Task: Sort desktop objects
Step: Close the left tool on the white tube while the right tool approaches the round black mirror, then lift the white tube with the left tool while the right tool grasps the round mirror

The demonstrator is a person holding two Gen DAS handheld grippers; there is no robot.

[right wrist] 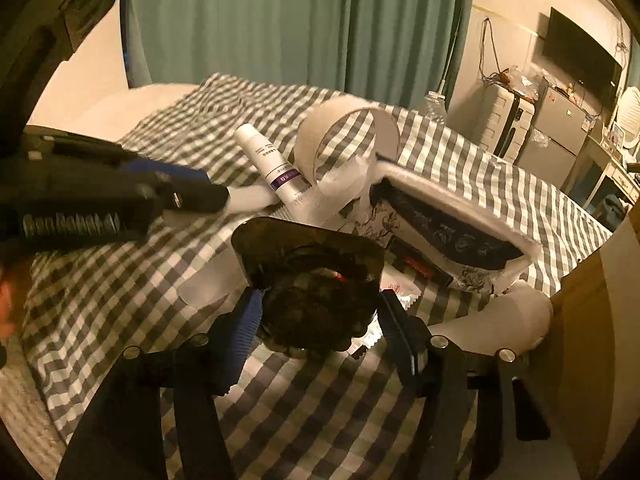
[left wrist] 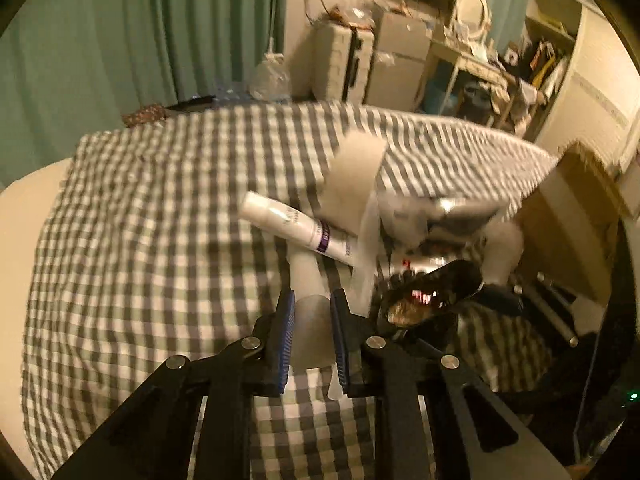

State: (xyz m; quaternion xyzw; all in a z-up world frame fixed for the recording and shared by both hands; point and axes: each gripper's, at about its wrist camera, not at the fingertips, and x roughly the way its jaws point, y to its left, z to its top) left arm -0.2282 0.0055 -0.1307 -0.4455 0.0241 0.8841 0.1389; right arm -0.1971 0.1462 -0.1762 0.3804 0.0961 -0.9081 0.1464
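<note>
The left gripper (left wrist: 313,320) is nearly closed, its 2 blue pads (left wrist: 285,340) clamped on a frosted translucent plastic tube (left wrist: 310,322). Just beyond its tips a white cylindrical bottle with a purple band (left wrist: 296,229) lies on the grey-and-white checked cloth (left wrist: 160,220). The right gripper (right wrist: 318,312) stands about half open around a dark glossy compact with an open lid (right wrist: 316,280); whether its pads press it, I cannot tell. Ahead of it sits a white floral-print pouch (right wrist: 452,228).
</note>
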